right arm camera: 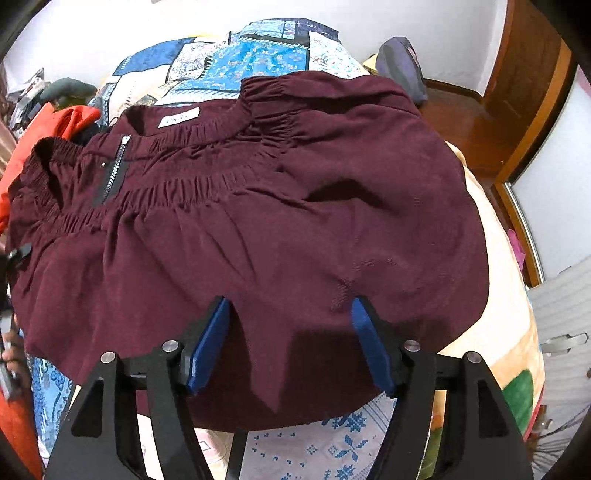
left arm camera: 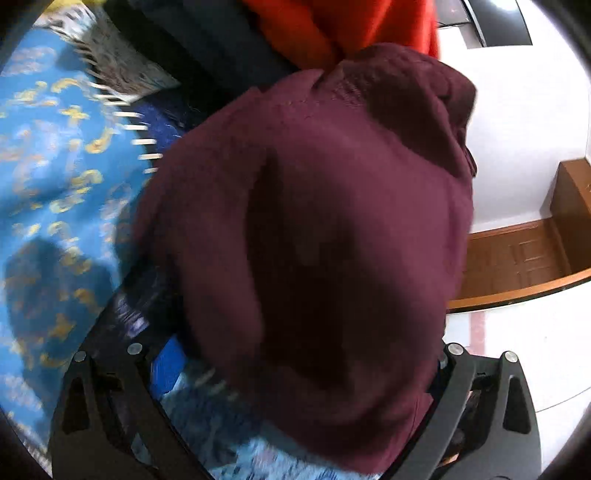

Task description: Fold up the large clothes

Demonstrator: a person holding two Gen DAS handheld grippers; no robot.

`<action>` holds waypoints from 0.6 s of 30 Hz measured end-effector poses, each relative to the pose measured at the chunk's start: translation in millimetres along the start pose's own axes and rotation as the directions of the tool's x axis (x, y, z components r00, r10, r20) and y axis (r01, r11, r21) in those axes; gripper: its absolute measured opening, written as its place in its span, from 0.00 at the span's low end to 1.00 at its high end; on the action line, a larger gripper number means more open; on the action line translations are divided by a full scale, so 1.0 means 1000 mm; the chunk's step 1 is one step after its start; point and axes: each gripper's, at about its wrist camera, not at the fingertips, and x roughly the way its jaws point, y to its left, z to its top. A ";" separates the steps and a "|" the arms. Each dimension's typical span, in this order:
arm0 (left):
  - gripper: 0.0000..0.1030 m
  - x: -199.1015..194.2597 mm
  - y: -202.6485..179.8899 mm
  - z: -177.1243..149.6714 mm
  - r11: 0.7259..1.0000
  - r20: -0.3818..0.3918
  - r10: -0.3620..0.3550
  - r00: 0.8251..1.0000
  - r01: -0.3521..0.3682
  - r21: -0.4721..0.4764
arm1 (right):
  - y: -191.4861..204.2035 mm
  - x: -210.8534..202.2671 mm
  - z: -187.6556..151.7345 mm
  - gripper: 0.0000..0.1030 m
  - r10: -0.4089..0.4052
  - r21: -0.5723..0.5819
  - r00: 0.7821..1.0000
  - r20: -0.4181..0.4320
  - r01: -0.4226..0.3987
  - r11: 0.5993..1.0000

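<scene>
A large maroon garment (right arm camera: 258, 229) with an elastic waistband, a zipper (right arm camera: 114, 166) and a white label lies spread on the bed. My right gripper (right arm camera: 290, 347) is open, its blue pads (right arm camera: 207, 347) wide apart just above the garment's near hem, holding nothing. In the left wrist view the maroon fabric (left arm camera: 325, 236) fills the frame and drapes over my left gripper (left arm camera: 295, 369). One blue pad (left arm camera: 168, 363) shows at the left; the other finger is under cloth. The view is blurred, so I cannot tell whether the jaws grip the fabric.
The bed carries a blue patterned sheet (left arm camera: 48, 155) and a peach blanket (right arm camera: 509, 325). Orange clothes (left arm camera: 332, 26) and dark clothes (left arm camera: 207, 40) lie piled beyond the garment. A grey cushion (right arm camera: 402, 66) sits at the far end. A wooden cabinet (right arm camera: 517, 92) stands at the right.
</scene>
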 end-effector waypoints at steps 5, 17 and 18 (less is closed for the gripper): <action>0.96 0.015 -0.006 0.015 1.000 0.058 0.003 0.998 -0.002 -0.009 | -0.003 0.003 -0.002 0.64 0.018 0.011 1.000 -0.009 -0.017 1.000; 0.32 -0.028 -0.066 -0.014 0.986 0.300 0.114 0.947 -0.146 0.086 | 0.019 -0.037 0.018 0.64 0.064 -0.020 0.997 0.033 -0.064 0.998; 0.26 -0.037 -0.072 -0.018 0.985 0.313 0.103 0.944 -0.141 0.099 | 0.026 -0.045 0.021 0.64 0.081 -0.036 0.996 0.048 -0.079 0.996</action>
